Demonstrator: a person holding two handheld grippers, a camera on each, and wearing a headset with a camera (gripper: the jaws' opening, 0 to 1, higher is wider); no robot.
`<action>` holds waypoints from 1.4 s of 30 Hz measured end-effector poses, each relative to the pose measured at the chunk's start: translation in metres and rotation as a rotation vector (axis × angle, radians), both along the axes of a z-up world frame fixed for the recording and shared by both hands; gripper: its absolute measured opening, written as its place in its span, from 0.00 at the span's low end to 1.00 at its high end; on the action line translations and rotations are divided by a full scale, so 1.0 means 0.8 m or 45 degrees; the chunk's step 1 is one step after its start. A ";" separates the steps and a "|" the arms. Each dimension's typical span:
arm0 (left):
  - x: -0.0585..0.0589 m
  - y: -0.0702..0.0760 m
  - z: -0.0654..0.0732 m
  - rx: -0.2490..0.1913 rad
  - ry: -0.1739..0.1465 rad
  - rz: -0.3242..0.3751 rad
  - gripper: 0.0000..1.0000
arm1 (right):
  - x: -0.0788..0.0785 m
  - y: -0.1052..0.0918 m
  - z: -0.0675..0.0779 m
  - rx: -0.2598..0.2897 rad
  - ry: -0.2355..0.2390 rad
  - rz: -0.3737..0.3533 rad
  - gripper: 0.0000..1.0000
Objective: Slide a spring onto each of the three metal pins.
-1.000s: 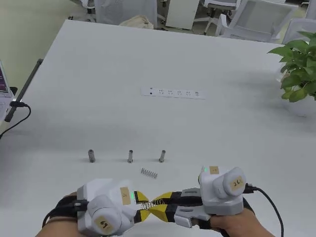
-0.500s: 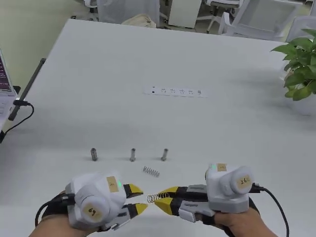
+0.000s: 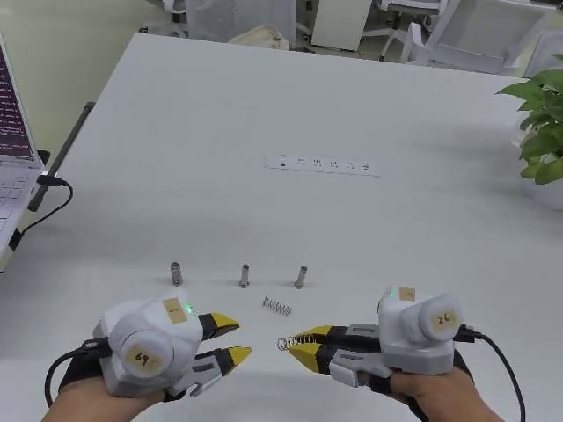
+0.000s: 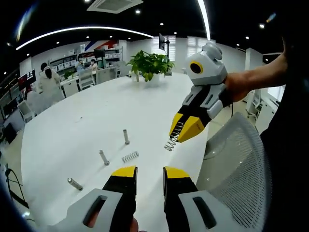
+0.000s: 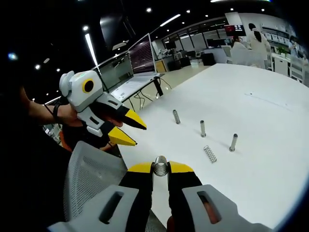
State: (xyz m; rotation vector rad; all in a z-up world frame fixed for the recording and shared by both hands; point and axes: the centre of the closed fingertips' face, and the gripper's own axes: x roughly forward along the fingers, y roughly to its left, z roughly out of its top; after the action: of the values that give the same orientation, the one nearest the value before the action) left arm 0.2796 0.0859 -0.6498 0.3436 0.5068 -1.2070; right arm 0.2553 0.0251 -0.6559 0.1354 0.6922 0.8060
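An open office with strip lights along a dark ceiling surrounds a broad white bench [image 3: 264, 114], whose matte top is bare over most of its spread. Office chairs [image 3: 457, 35] stand beyond its far edge, and a leafy plant [image 3: 544, 97] sits at its right side. A laptop [image 3: 10, 132] rests off the left edge with a dark cable [image 3: 51, 195] looping beside it, and a white power strip [image 3: 322, 164] lies flat near the middle. Close to the near edge, the left gripper [image 3: 233, 338] hovers with its yellow-tipped jaws parted and nothing between them. It faces the right gripper [image 3: 299, 345], whose jaws are closed on the held spring [image 3: 288, 342], which juts out towards the left gripper, above the surface. Just beyond them three pins stand upright in a row. The left pin [image 3: 177, 273] looks coiled, as if already wearing a spring. The middle pin [image 3: 244, 275] and right pin [image 3: 301, 278] are smooth. A loose spring [image 3: 276, 306] lies on the bench just in front of them.
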 end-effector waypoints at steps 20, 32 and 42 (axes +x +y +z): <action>0.040 0.061 -0.001 -0.059 0.047 0.264 0.24 | 0.029 -0.020 -0.011 -0.108 0.009 -0.019 0.08; 0.049 0.098 -0.015 -0.048 0.070 0.376 0.34 | 0.061 -0.030 -0.018 -0.193 0.006 -0.014 0.08; 0.054 0.119 -0.020 -0.038 0.078 0.425 0.42 | 0.087 -0.035 -0.026 -0.248 0.009 0.024 0.08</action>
State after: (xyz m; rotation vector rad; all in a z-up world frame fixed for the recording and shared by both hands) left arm 0.3230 0.1813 -0.6662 0.1874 0.5735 -0.9018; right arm 0.3251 -0.0030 -0.6766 -0.0446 0.7755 0.7524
